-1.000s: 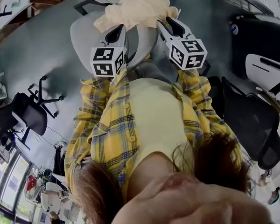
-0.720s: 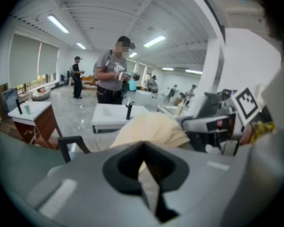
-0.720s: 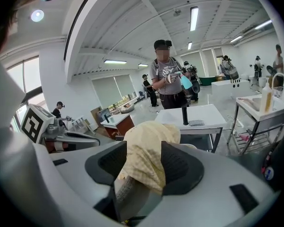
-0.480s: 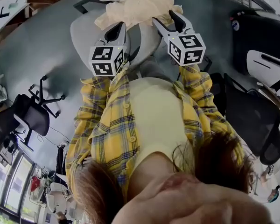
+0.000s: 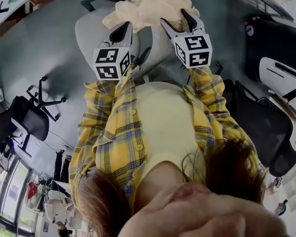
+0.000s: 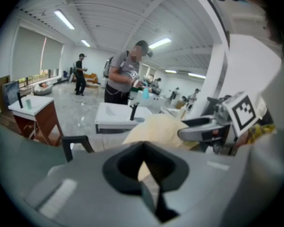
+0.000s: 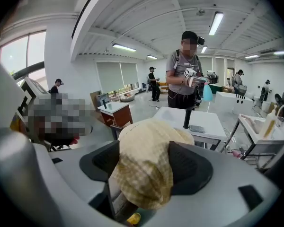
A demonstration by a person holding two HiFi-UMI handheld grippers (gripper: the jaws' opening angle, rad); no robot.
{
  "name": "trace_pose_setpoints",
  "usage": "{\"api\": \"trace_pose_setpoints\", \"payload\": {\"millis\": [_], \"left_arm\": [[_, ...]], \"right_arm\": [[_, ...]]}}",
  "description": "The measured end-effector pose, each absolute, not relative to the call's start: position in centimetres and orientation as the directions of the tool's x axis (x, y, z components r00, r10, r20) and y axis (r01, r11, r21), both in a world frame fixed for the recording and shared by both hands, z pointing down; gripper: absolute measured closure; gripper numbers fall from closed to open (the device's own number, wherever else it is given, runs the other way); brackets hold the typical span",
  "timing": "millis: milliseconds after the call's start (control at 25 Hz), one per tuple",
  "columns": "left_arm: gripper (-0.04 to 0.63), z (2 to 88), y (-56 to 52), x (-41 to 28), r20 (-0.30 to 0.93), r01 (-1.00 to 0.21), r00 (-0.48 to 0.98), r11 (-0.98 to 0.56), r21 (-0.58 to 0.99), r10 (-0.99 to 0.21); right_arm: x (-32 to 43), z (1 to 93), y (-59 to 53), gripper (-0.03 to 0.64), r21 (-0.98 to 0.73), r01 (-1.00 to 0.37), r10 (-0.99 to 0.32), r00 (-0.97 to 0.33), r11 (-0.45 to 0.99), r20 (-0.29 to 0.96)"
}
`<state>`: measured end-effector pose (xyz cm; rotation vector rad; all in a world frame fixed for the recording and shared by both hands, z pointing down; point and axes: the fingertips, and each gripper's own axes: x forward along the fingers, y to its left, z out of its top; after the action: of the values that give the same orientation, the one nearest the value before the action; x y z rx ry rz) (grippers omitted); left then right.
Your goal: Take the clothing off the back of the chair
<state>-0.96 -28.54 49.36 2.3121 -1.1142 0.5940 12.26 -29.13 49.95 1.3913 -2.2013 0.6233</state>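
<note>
My right tool is wide open. Its jaws have just been swinging apart, and the clothing, a cream, faintly checked bundle, sits squarely between them in the right gripper view. The pads stand clear of the fabric on both sides, so there's no grip yet.

The left tool sits at 9 o'clock of the right one, with its jaws together. A pale sliver shows at the seam in its own view, but I can't tell whether that's a nip of fabric or just cloth lying beyond. In the head view its tip is at the bundle's 7 o'clock edge.

The clothing is still heaped on the grey chair, along its top edge as I read it, at 12 o'clock in the head view. Nothing has come off.

So I judge we're at the grasp, with the lift yet to come. Next I want the right tool to close on the thick middle of that bundle, deep enough that the loose fabric doesn't slide out of the pads. Then it needs to go up first and back toward 6 o'clock, so the cloth clears the chair's edge rather than dragging across it. The dark armrest at 10 o'clock of the bundle looks like the place a trailing hem could catch, so I'd keep the lift high and steady.
</note>
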Motion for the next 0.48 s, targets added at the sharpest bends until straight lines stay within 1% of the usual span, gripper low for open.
{"api": "trace_pose_setpoints", "payload": {"millis": [480], "left_arm": [[0.591,50.5,-29.7,-1.7,0.584,-0.814,0.564,-0.512,0.274,-0.584]], "right_arm": [[11.0,51.6,-30.3,0.328,-0.034,-0.897,-0.667,-0.353,0.441,0.656]]}}
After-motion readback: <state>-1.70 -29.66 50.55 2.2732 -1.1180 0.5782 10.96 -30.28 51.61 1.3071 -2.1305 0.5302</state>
